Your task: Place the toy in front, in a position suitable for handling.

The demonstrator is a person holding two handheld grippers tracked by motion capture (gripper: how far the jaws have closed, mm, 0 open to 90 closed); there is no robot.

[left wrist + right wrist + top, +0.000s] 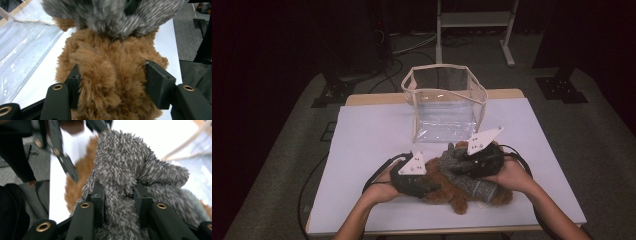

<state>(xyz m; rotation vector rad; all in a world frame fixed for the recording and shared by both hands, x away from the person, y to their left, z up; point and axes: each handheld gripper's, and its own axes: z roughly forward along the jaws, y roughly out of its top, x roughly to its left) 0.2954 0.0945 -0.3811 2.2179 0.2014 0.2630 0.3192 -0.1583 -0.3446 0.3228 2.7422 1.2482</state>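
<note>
Left gripper (432, 188): lay low at the near left of the table, jaws pointing right – pressed into the brown plush toy (110, 82) from both sides, fur bulging between them in the left gripper view.
Left hand (384, 186): wrapped round the gripper's back end, forearm coming in from the near edge and angled up to the right.
Right gripper (119, 197): sat just right of centre, tilted toward the left – jaws pinching a fold of the grey plush toy (130, 167), seen close in the right gripper view.
Right hand (511, 176): cupped under and behind its gripper, forearm running off to the near right corner.
Brown plush toy: rested on the white table cover (362, 150), near the front edge, between the two grippers.
Grey plush toy: draped over the brown one, touching it, its length slanting from far left to near right.
Clear bag (444, 102): stood open at the far middle of the table, just beyond the toys, beige trim round its rim.
</note>
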